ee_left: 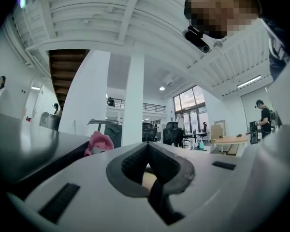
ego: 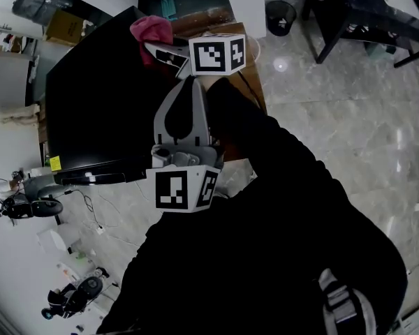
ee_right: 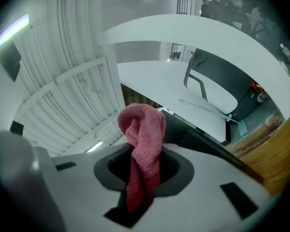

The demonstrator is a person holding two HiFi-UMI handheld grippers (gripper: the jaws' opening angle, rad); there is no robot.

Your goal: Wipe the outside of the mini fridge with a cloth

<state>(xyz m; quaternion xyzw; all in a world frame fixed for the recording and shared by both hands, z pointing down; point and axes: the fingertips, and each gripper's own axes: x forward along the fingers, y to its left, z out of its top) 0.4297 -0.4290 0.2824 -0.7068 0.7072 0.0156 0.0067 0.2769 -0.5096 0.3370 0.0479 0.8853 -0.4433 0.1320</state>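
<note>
- Pink terry cloth (ee_right: pixel 141 141) is pinched in the right gripper (ee_right: pixel 142 154). Its jaws are closed on the lower folds, and a bunched head of fabric stands out past the tips.
- From the head view, that cloth (ego: pixel 151 31) sits at the far edge of the mini fridge (ego: pixel 91 96), over its flat black top. Whether the fabric presses on the surface or hangs just above it cannot be told.
- The right gripper (ego: pixel 162 53) reaches in from the side, its marker cube above the fridge's far right corner.
- The left gripper (ee_left: pixel 147 149) has its jaws brought together on nothing (only background shows through the opening behind the tips). In the head view it (ego: pixel 188 88) points along the fridge's right edge and takes no part in the wipe.
- The left gripper view also catches the cloth (ee_left: pixel 99 142) beyond the dark fridge top (ee_left: pixel 29 139).
- Judged step: the wipe of the top panel, with the cloth at a far corner, a likely starting point for a stroke.
- The next move probably calls for pressing the bunch flat on the black top and drawing it across in overlapping passes; the sides and door come after.
- The grip on the cloth looks narrow, so firm downward pressure risks dragging the jaw tips on the panel.
</note>
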